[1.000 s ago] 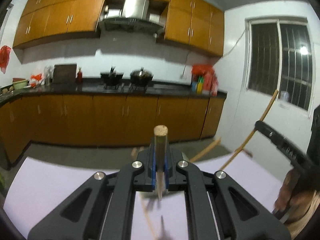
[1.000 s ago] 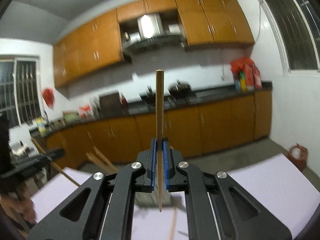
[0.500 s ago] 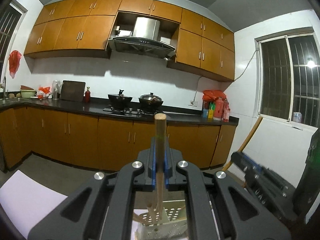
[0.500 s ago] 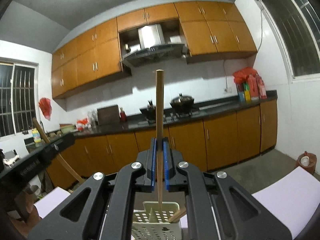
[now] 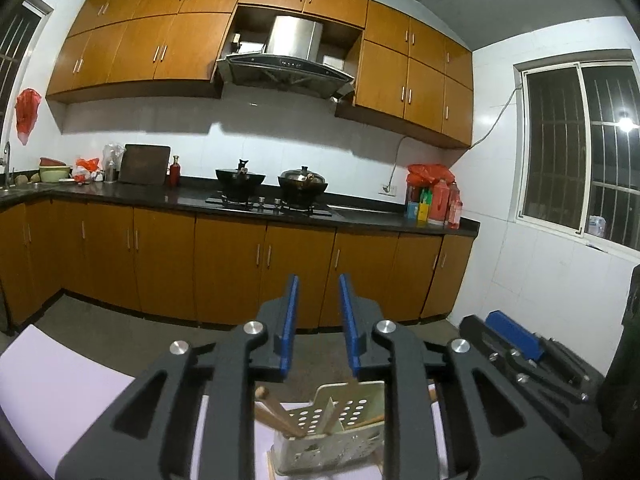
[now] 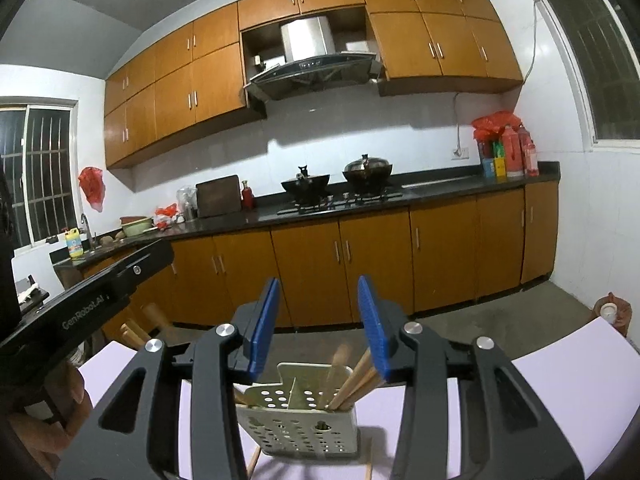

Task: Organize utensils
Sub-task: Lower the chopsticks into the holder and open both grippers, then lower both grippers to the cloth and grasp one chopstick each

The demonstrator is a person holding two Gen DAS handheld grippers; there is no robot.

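While both grippers gape | utensil holder (image 6: pixel 304 420) sits below right gripper (image 6: pixel 318 320)

Dim, warm indoor light; sharp focus, strong fisheye bending, dark vignetted corners.

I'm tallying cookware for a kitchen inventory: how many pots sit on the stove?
2. A dark open pot sits on the stove's left burner, and a lidded pot sits on the right burner beside it. No other pots show on the countertop; cabinets may hide more.
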